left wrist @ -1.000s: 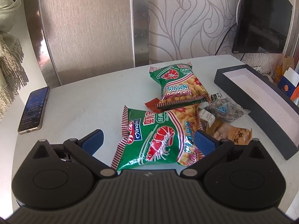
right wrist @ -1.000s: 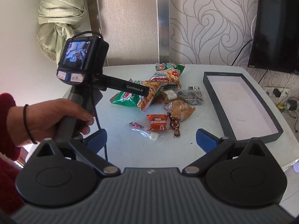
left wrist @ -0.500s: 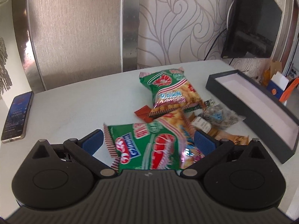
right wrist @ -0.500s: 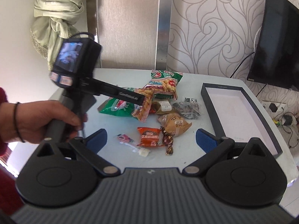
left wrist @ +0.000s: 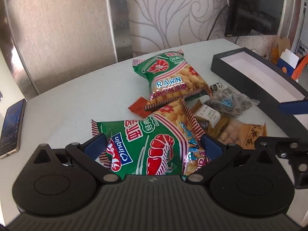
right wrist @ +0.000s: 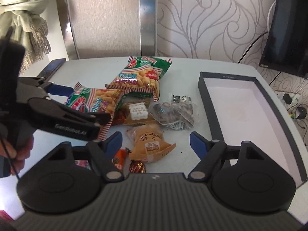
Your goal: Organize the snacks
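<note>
A green prawn cracker bag (left wrist: 154,146) lies between the fingers of my left gripper (left wrist: 153,144), which is open around it; the bag also shows in the right wrist view (right wrist: 92,104). A second prawn cracker bag (left wrist: 171,80) lies behind it. Small snack packets lie to the right: an orange one (right wrist: 150,144), a dark one (right wrist: 173,115), a tan one (right wrist: 134,113). My right gripper (right wrist: 156,140) is open and empty, above the orange packet. An empty dark box (right wrist: 246,115) sits at the right.
A phone (left wrist: 11,127) lies at the table's left edge. Wrapped candies (right wrist: 136,166) lie near my right gripper's left finger. A TV (left wrist: 254,7) hangs on the wall behind the box. A scarf (right wrist: 25,15) hangs at the far left.
My left gripper has moved forward so the near prawn cracker bag now lies between its fingers. My right gripper has moved forward and down toward the small packets.
</note>
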Tool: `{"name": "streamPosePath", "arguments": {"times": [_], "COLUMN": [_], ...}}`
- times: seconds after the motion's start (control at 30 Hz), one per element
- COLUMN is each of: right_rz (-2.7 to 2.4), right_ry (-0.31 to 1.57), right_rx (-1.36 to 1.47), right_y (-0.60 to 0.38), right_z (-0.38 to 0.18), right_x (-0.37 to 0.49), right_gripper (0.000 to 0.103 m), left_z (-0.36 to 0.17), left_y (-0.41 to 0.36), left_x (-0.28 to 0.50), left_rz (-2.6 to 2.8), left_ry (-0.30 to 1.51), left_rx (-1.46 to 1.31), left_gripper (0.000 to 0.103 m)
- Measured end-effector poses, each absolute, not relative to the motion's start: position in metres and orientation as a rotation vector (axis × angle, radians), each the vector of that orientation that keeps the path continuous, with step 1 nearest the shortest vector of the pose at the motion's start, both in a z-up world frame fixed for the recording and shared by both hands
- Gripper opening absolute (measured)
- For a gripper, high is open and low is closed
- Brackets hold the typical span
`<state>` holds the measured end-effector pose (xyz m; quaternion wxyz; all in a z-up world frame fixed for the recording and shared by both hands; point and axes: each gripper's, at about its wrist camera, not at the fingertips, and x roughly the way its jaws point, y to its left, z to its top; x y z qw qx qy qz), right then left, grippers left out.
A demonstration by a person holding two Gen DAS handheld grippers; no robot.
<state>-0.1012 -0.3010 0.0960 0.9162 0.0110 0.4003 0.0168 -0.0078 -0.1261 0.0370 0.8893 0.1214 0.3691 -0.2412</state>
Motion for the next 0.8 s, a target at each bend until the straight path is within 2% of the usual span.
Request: {"name": "streamPosePath", "arguments": {"times": [0.07, 0.17, 0.23, 0.27, 0.47, 0.6, 0.8], "right_rz": [0.064, 0.108, 0.133, 0.135, 0.138, 0.1, 0.132], "right_ry": [0.849, 0.889, 0.908, 0.923, 0.913, 0.927, 0.933], "right_rx": [0.02, 0.015, 0.021, 0.026, 0.012, -0.014, -0.055], "right_y": [-0.301, -0.301, -0.303, -0.304, -0.304, -0.304, -0.3], "right_z": [0.092, 0.086, 0.081, 0.077, 0.072, 0.067, 0.066], "right_x": [-0.093, -0.08, -0.07, -0.066, -0.061, -0.06, -0.063], "right_gripper": [0.075, 0.066, 0.046, 0.045, 0.047, 0.061, 0.059], "left_z": [0.038, 0.039, 0.041, 0.042, 0.043, 0.038, 0.037], "left_y": [-0.122, -0.116, -0.112, -0.11, -0.105, -0.112, -0.108], "left_x": [-0.006, -0.011, -0.012, -0.011, -0.005, 0.005, -0.002], "left_rz": [-0.491, -0.477, -0.469, -0.465, -0.448, -0.453, -0.455], "left_ry": [0.784, 0.798, 0.808, 0.815, 0.819, 0.81, 0.824], "left_rx": [0.236, 0.234, 0.224, 0.218, 0.185, 0.189, 0.179], "left_gripper": [0.103, 0.103, 0.103, 0.103, 0.103, 0.103, 0.103]}}
